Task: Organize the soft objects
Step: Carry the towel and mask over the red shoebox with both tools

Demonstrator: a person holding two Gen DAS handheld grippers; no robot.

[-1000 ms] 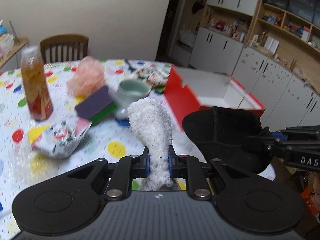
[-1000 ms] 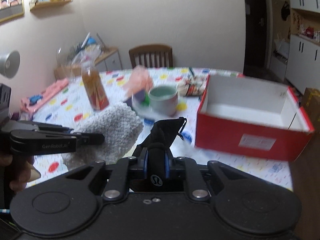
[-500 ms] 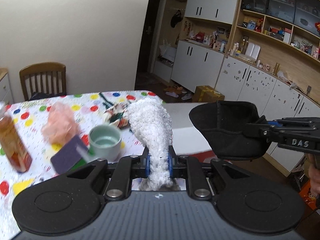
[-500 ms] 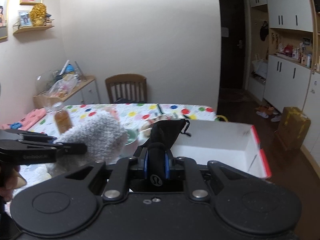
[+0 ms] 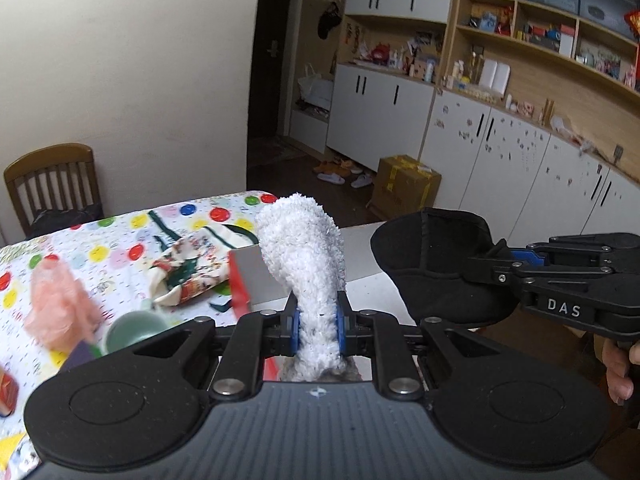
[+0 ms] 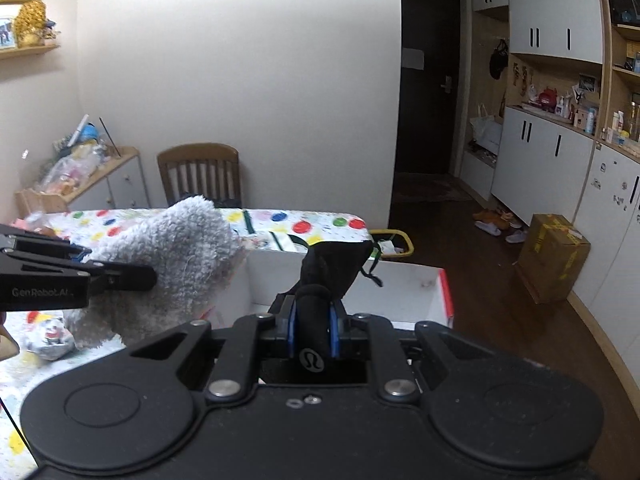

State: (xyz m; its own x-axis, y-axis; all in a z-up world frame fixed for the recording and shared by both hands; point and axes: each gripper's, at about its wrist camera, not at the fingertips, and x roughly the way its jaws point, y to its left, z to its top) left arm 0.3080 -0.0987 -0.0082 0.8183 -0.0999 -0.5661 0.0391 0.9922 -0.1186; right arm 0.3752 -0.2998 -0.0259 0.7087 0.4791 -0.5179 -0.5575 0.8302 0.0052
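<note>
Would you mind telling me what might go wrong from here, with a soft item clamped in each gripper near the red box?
1. The left gripper pinches only a narrow neck of the white fluffy sock; it might slip out.
2. The black pouch in the right gripper trails a cord that could snag the red box rim.
3. The grippers hang close together and might collide.

The bench [image 5: 120, 240] wears a white cloth with coloured dots. Ahead of the left hand-held gripper [image 5: 318, 322] and to its left lie a patterned cloth pouch [image 5: 188, 268], a blurred pink mesh puff [image 5: 56, 304], a pale green cup [image 5: 134, 330] and a purple sponge [image 5: 80, 356]. Directly ahead stands a red box [image 6: 446, 296] with a white inside. A crumpled printed wrapper [image 6: 48, 338] lies left of the right hand-held gripper [image 6: 314, 322].
</note>
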